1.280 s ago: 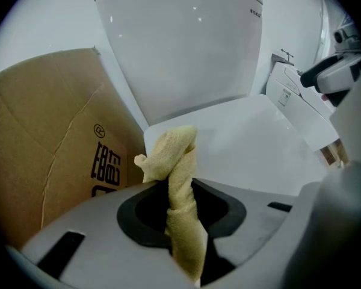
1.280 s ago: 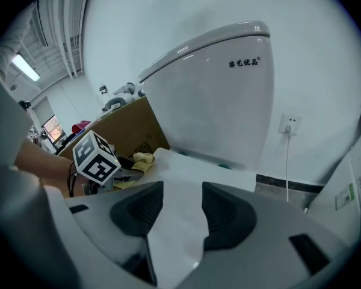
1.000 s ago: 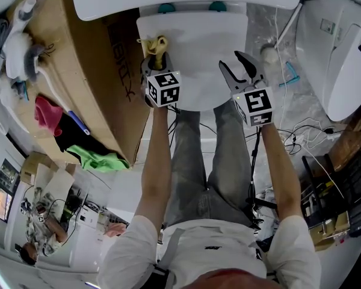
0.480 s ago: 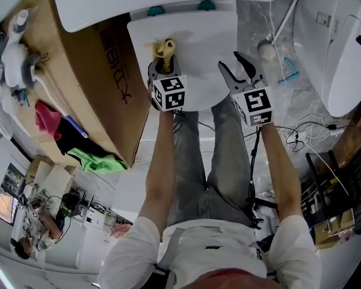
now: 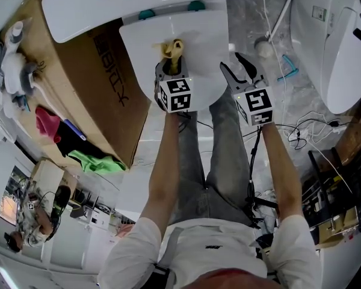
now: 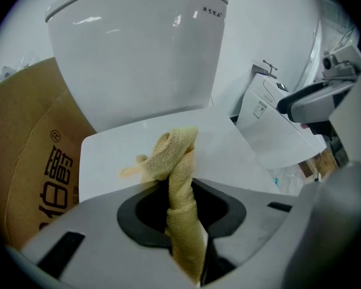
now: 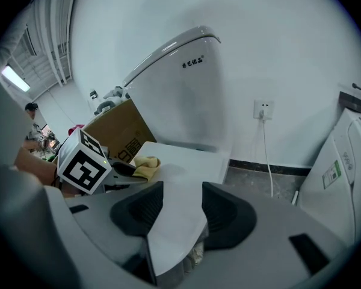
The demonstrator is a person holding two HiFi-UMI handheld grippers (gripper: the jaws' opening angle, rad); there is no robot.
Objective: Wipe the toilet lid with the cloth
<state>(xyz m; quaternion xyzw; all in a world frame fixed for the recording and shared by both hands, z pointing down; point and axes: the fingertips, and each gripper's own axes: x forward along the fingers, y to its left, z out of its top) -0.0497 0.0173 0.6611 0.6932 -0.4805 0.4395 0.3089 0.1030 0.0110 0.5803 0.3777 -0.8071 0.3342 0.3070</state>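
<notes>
The white toilet lid (image 5: 198, 32) lies closed, and a yellow cloth (image 5: 171, 48) rests bunched near its middle. My left gripper (image 5: 170, 62) is shut on the cloth (image 6: 179, 161) and holds it against the lid (image 6: 108, 155); a twisted strip runs back between the jaws. My right gripper (image 5: 240, 67) stands open over the lid's front right edge with nothing between its jaws. From the right gripper (image 7: 177, 206) view, the lid (image 7: 186, 158), the cloth (image 7: 145, 164) and the left gripper's marker cube (image 7: 83, 164) sit to the left.
The white tank (image 6: 138, 59) rises behind the lid. A cardboard box (image 5: 78, 77) stands close on the left with pink and green cloths (image 5: 96, 159) on it. A second toilet (image 5: 334, 41) stands at the right. A brush (image 5: 266, 46) and cables (image 5: 301, 137) lie on the floor.
My left gripper has slid the cloth from the lid's left edge to its middle. The right gripper has stayed open at the front right edge.
</notes>
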